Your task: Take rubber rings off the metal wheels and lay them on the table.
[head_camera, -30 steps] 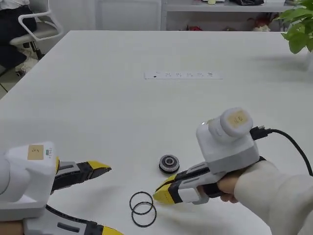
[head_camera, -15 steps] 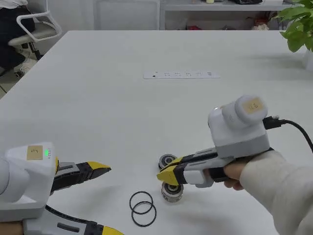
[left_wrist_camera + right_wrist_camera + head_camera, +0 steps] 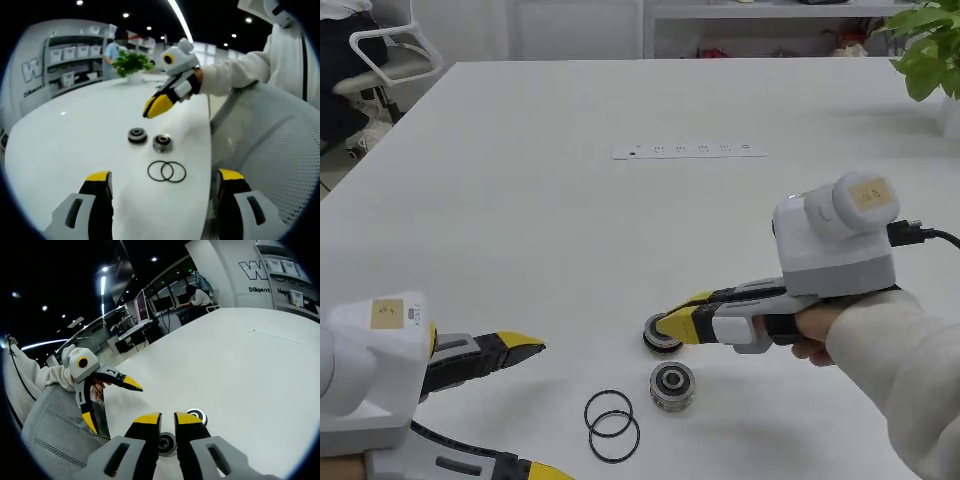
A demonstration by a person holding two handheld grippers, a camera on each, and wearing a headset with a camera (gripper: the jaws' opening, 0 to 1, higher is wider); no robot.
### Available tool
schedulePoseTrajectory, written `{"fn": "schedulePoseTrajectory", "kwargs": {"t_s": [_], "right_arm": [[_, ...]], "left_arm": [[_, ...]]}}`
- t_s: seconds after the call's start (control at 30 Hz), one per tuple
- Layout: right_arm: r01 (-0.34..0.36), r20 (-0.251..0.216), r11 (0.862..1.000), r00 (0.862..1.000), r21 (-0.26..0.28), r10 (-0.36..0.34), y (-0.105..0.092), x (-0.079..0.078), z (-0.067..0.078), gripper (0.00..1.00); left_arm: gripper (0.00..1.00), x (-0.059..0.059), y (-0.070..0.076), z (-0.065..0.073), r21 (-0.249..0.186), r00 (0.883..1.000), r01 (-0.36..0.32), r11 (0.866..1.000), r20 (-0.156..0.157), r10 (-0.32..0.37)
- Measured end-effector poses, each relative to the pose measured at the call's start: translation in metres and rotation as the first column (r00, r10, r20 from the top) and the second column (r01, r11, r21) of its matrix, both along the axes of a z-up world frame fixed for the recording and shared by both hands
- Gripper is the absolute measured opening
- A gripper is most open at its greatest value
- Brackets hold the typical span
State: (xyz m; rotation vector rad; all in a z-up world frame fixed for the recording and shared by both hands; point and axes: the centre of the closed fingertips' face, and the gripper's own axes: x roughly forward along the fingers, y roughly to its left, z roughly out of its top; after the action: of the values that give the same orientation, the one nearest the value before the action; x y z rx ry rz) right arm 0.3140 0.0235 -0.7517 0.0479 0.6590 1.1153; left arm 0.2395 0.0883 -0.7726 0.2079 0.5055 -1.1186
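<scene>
My left claw hangs released and empty, beside two rubber rings on the desk. Next comes a bare-looking wheel. The darker wheel lies just beyond it, directly under my right claw, pinched together, holding nothing.

Wall sign seemingly reads "Diligent".

Right gripper lifted away, revealing a second wheel.
</scene>
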Motion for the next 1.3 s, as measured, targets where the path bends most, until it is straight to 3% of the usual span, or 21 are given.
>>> {"fn": "schedulePoseTrajectory", "kwargs": {"t_s": [0.4, 0.57, 0.63, 0.73, 0.83, 1.0, 1.13, 1.23, 1.3], "right_arm": [[0.022, 0.002, 1.0, 1.0, -0.017, -0.022, -0.006, 0.006, -0.005, 0.07], [0.04, -0.003, 0.999, 0.999, -0.022, -0.04, -0.01, 0.01, -0.007, 0.07], [0.043, 0.002, 0.999, 0.999, -0.023, -0.043, -0.011, 0.011, -0.007, 0.07], [0.05, 0.003, 0.998, 0.999, -0.024, -0.05, -0.013, 0.013, -0.008, 0.07], [0.064, 0.002, 0.997, 0.998, -0.037, -0.064, -0.017, 0.016, -0.01, 0.07], [0.085, 0.002, 0.995, 0.996, -0.049, -0.085, -0.024, 0.019, -0.014, 0.08], [0.098, 0.004, 0.994, 0.995, -0.054, -0.098, -0.029, 0.022, -0.015, 0.08], [0.104, 0.006, 0.993, 0.995, -0.062, -0.103, -0.032, 0.024, -0.018, 0.08], [0.103, 0.005, 0.993, 0.995, -0.065, -0.103, -0.034, 0.025, -0.02, 0.08]], "left_arm": [[0.88, 0.001, 0.0, 0.002, -0.01, 1.0, -0.002, 1.0, -0.006, 0.002], [0.88, 0.01, 0.0, 0.019, -0.083, 0.999, -0.033, 0.996, -0.023, 0.031], [0.89, 0.011, 0.002, 0.021, -0.065, 0.999, -0.033, 0.997, -0.035, 0.031], [0.89, 0.016, 0.004, 0.032, -0.035, 1.0, -0.019, 0.999, -0.006, 0.019], [0.88, 0.018, 0.003, 0.044, -0.028, 1.0, 0.0, 1.0, -0.013, -0.001], [0.88, 0.032, -0.002, 0.068, 0.001, 0.998, 0.029, 1.0, 0.055, -0.029], [0.88, 0.044, -0.012, 0.087, -0.009, 0.993, 0.052, 0.999, 0.102, -0.051], [0.82, 0.058, -0.018, 0.101, 0.0, 0.985, 0.058, 0.998, 0.162, -0.057], [0.8, 0.065, -0.024, 0.111, -0.02, 0.982, 0.061, 0.998, 0.182, -0.056]]}}
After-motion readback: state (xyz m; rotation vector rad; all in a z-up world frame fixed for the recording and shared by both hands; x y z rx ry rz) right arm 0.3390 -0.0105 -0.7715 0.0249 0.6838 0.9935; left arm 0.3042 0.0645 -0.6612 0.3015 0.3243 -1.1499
